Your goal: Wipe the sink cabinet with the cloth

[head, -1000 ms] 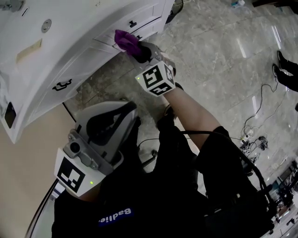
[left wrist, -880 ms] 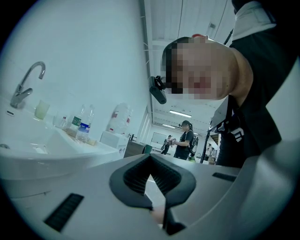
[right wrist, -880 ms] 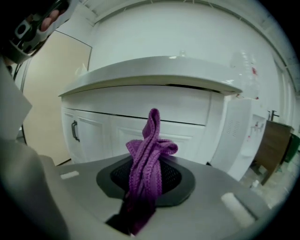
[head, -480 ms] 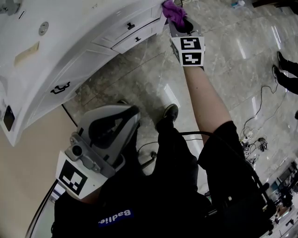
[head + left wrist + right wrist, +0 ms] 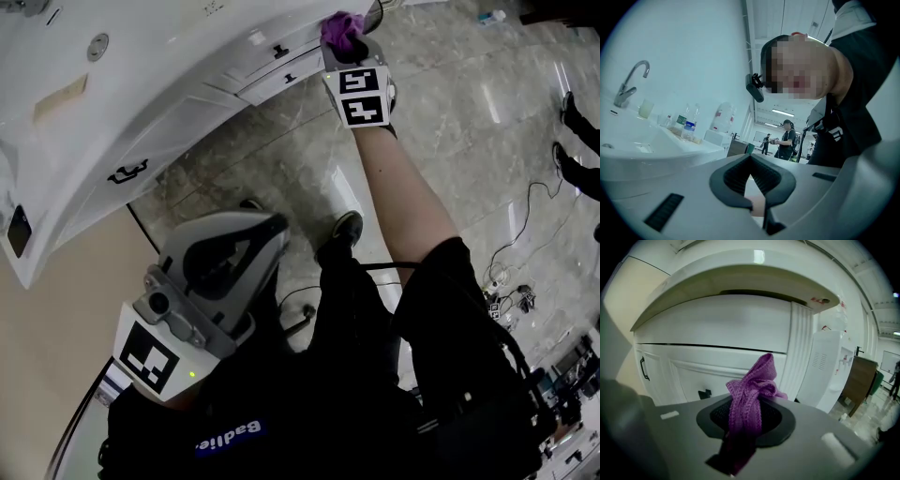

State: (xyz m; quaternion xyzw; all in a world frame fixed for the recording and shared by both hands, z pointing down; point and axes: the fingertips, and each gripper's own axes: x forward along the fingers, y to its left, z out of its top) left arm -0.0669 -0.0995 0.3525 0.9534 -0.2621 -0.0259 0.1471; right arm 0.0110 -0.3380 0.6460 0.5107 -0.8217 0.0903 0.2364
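Pale veined stone flooring (image 5: 450, 122) fills the head view below you, and the white sink cabinet (image 5: 141, 112) sweeps across the top left, smooth and glossy, with panelled fronts and small black pulls (image 5: 125, 172). Your right gripper (image 5: 351, 47) reaches out to the cabinet's far corner with the purple cloth (image 5: 339, 26) bunched at its tip, right at the end of the drawers. In the left gripper view, your left gripper (image 5: 750, 159) is idle: its 2 ribbed dark pads meet at the tip with nothing between them, and it points up past the basin rim (image 5: 656, 157), a chrome tap (image 5: 629, 84) and a few bottles (image 5: 689, 124). In the right gripper view, the jaws are clamped on the cloth, a loose open knit that stands in a soft crumpled peak before the flat drawer face and just beside a fluted corner post (image 5: 800, 348), under the rounded overhang of the top (image 5: 740, 273). Whether the knit touches the paint cannot be told from this view. To wipe well here, lean in until the soft peak flattens against the lacquer, and keep the hard grey shell off the finish. Run with the grooves on the post, not across them. Overlap your passes on the flat panels, and steer round the pulls, where the knit would likely snag.
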